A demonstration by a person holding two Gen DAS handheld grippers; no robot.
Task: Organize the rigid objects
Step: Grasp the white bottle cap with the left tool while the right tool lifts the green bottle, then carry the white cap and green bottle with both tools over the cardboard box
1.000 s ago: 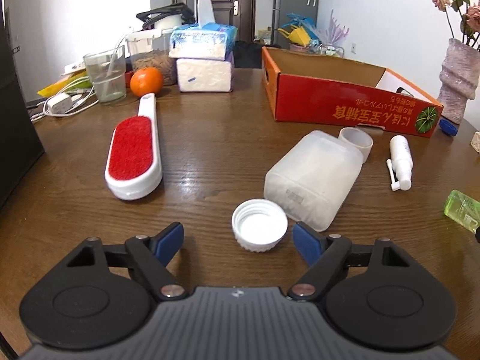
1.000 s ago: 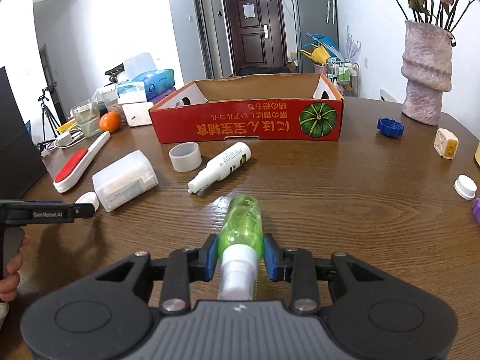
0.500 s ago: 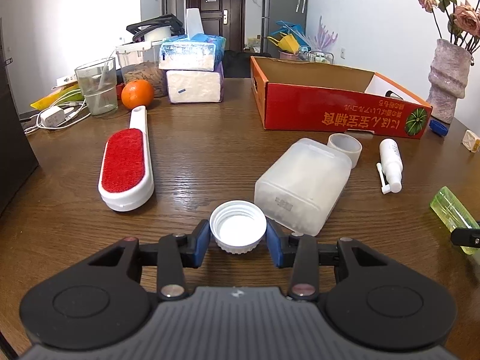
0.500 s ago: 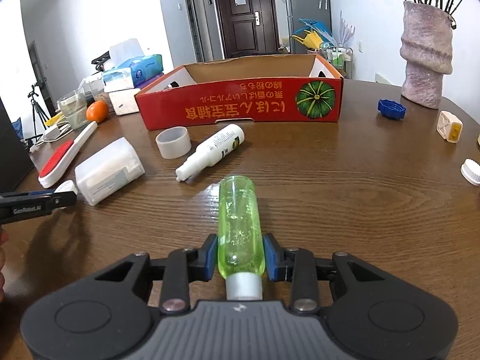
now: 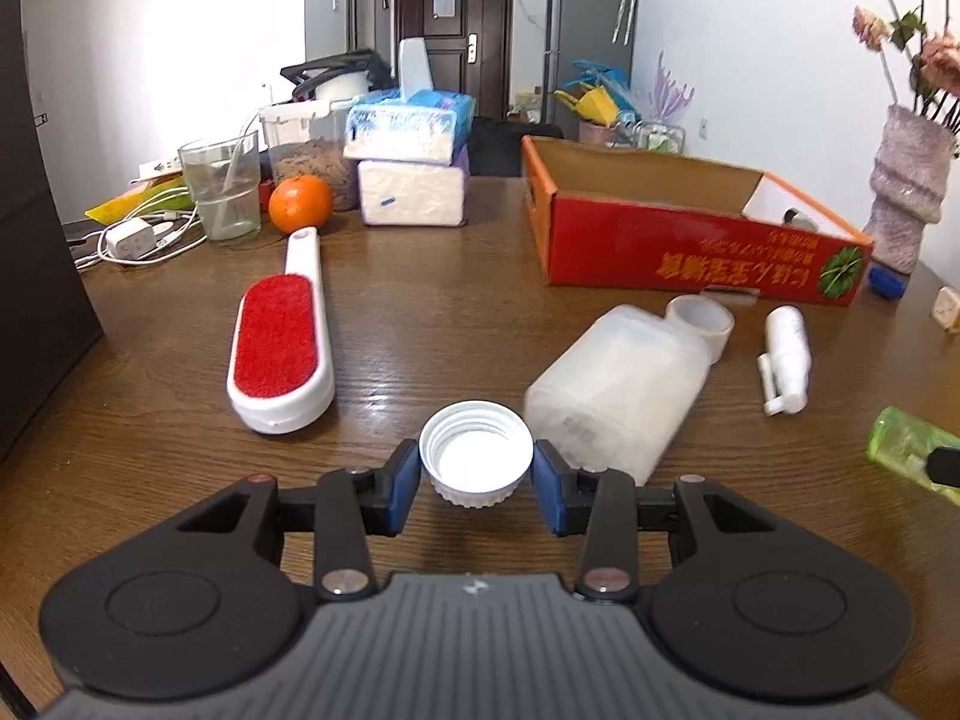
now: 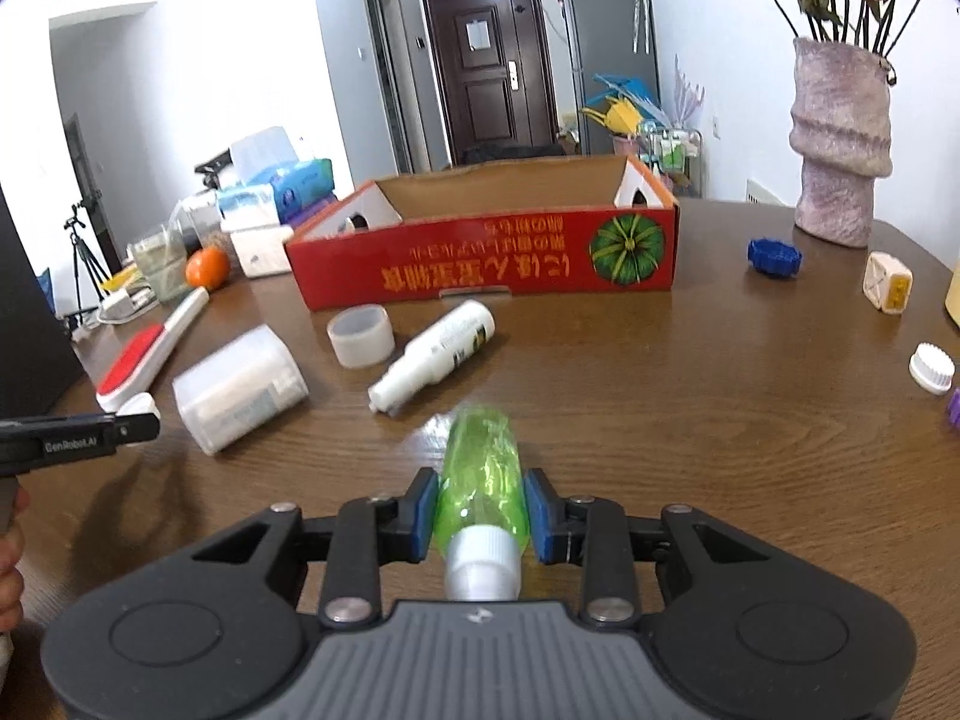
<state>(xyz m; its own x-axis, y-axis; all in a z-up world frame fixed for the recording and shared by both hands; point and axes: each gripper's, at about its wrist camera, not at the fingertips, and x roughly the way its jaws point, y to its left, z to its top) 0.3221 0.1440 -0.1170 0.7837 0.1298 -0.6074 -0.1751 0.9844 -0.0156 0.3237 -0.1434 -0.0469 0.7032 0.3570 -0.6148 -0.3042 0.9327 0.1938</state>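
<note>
At 6 o'clock of the left wrist view, the left gripper (image 5: 475, 483) is angled down toward the wooden table (image 5: 432, 300) and is clamped on a white screw cap (image 5: 476, 461), open side up, blue pads pressed on both sides. The right gripper (image 6: 480, 516) is pitched down likewise and is clenched on a green translucent bottle (image 6: 480, 474), white cap end toward the camera, body pointing to 12 o'clock. A bit of the person's hand (image 6: 9, 564) is seen at 9 o'clock in the right view, under the left tool, which is marked "GenRobot.AI".

Just beside the cap at 2 o'clock lies a frosted plastic jar (image 5: 618, 384) on its side, w/ a clear ring (image 5: 701, 324) at its mouth end. A white spray bottle (image 5: 786, 357) lies at 3 o'clock, label too small to read. A red lint brush (image 5: 279, 342) lies at 10 o'clock. Bare table is left btwn brush and jar, up to the red cardboard box (image 5: 690, 252) at 1 o'clock. Box print is upside down, East Asian characters, not legible; a green pumpkin pic is at its right end. The table's right edge is near a blue cap (image 6: 774, 257).
</note>
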